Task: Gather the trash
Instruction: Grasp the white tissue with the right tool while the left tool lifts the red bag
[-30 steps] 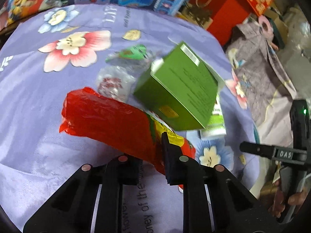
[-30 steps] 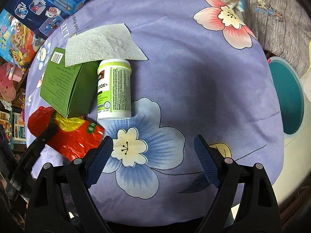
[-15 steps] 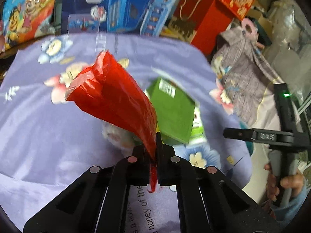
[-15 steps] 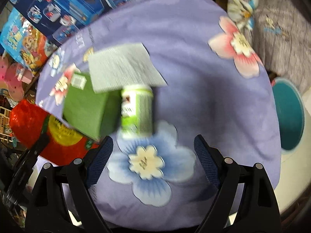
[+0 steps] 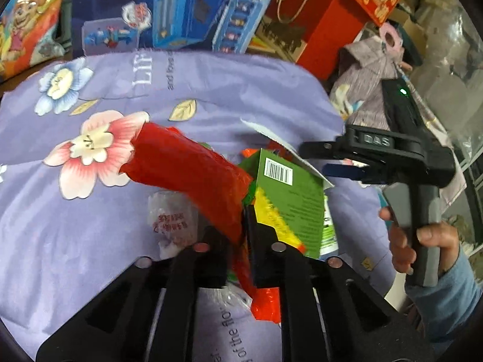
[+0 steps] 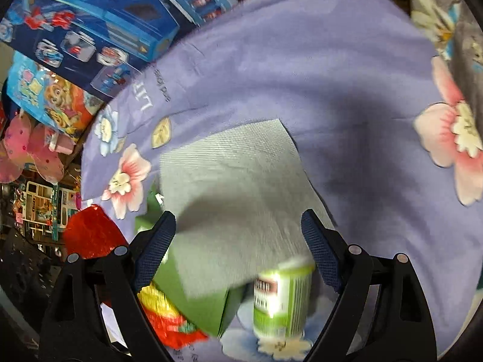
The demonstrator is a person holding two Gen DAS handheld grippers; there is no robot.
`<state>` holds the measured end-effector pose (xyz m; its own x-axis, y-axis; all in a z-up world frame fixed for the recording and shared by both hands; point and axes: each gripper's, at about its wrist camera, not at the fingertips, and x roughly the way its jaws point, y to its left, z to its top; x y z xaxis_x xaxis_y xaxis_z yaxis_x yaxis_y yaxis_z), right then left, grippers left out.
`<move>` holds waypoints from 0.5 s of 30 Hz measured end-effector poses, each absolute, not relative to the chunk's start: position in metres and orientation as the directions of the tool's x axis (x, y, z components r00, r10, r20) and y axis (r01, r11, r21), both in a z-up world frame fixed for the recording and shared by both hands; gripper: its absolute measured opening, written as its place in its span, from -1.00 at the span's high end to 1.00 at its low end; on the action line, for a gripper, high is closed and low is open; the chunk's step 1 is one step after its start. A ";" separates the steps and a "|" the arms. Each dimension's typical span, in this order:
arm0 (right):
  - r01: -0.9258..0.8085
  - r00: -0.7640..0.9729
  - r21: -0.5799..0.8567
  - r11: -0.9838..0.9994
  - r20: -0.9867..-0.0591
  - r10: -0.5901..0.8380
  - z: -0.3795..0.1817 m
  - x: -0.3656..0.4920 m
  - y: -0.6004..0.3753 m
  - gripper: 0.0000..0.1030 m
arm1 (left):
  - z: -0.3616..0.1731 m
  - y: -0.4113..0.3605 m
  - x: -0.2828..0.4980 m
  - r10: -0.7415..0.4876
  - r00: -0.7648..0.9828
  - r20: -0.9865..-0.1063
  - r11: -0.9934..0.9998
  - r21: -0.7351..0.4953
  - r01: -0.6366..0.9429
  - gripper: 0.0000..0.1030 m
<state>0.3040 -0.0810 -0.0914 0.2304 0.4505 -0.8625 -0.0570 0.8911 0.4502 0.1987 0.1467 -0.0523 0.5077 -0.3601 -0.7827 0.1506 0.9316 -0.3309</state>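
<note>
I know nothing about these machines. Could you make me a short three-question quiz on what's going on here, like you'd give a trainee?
1. True or false: the left tongs are shut on the red wrapper.
2. Which thing lies on top of the green box? A) white tissue B) green bottle C) toy box
3. Fill in: the right tongs stand ____, holding nothing.

Key: 1 true; 2 A; 3 open.
</note>
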 end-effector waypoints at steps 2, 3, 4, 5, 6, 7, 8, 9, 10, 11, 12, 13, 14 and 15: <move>-0.053 0.196 0.461 0.886 -0.865 0.462 -0.106 0.311 -0.079 -0.58 | -0.058 0.143 0.204 -0.355 0.498 -0.791 0.934 -0.323 0.153 0.53; -0.051 0.184 0.464 0.885 -0.866 0.465 -0.113 0.313 -0.079 -0.58 | -0.062 0.141 0.206 -0.361 0.490 -0.793 0.932 -0.327 0.157 0.50; -0.052 0.186 0.466 0.883 -0.864 0.467 -0.117 0.313 -0.079 -0.54 | -0.065 0.138 0.208 -0.366 0.482 -0.796 0.930 -0.329 0.163 0.45; -0.055 0.194 0.463 0.885 -0.864 0.464 -0.119 0.312 -0.080 -0.42 | -0.065 0.137 0.208 -0.367 0.479 -0.797 0.930 -0.329 0.166 0.43; -0.063 0.203 0.458 0.887 -0.864 0.461 -0.119 0.310 -0.081 -0.05 | -0.066 0.135 0.209 -0.370 0.475 -0.798 0.929 -0.330 0.170 0.40; -0.070 0.207 0.452 0.889 -0.865 0.456 -0.119 0.309 -0.081 0.22 | -0.067 0.133 0.210 -0.375 0.471 -0.799 0.927 -0.333 0.173 0.38; -0.072 0.211 0.444 0.893 -0.868 0.449 -0.118 0.308 -0.082 0.31 | -0.066 0.131 0.210 -0.377 0.470 -0.798 0.926 -0.335 0.174 0.37; -0.071 0.218 0.441 0.895 -0.868 0.446 -0.116 0.306 -0.085 0.39 | -0.065 0.129 0.211 -0.375 0.474 -0.797 0.927 -0.332 0.175 0.41; -0.073 0.230 0.437 0.897 -0.867 0.441 -0.112 0.303 -0.087 0.41 | -0.063 0.127 0.210 -0.360 0.485 -0.797 0.933 -0.316 0.173 0.42; -0.076 0.241 0.427 0.901 -0.869 0.433 -0.108 0.301 -0.089 0.41 | -0.061 0.125 0.210 -0.346 0.496 -0.796 0.938 -0.301 0.171 0.45; -0.082 0.252 0.418 0.905 -0.870 0.425 -0.104 0.300 -0.090 0.46 | -0.058 0.124 0.209 -0.341 0.503 -0.794 0.940 -0.295 0.171 0.58; -0.092 0.267 0.409 0.908 -0.868 0.418 -0.099 0.298 -0.092 0.66 | -0.056 0.122 0.208 -0.341 0.505 -0.793 0.940 -0.295 0.172 0.72; -0.102 0.287 0.398 0.912 -0.866 0.410 -0.092 0.295 -0.094 0.75 | -0.052 0.120 0.206 -0.343 0.510 -0.789 0.939 -0.297 0.173 0.74; -0.108 0.304 0.390 0.915 -0.863 0.404 -0.086 0.292 -0.097 0.84 | -0.048 0.118 0.203 -0.338 0.520 -0.784 0.941 -0.291 0.174 0.79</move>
<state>0.2924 -0.0966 -0.0861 0.3042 0.4036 -0.8629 -0.1082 0.9146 0.3897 0.2031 0.1182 -0.0476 0.5203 -0.3385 -0.7840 0.1736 0.9408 -0.2910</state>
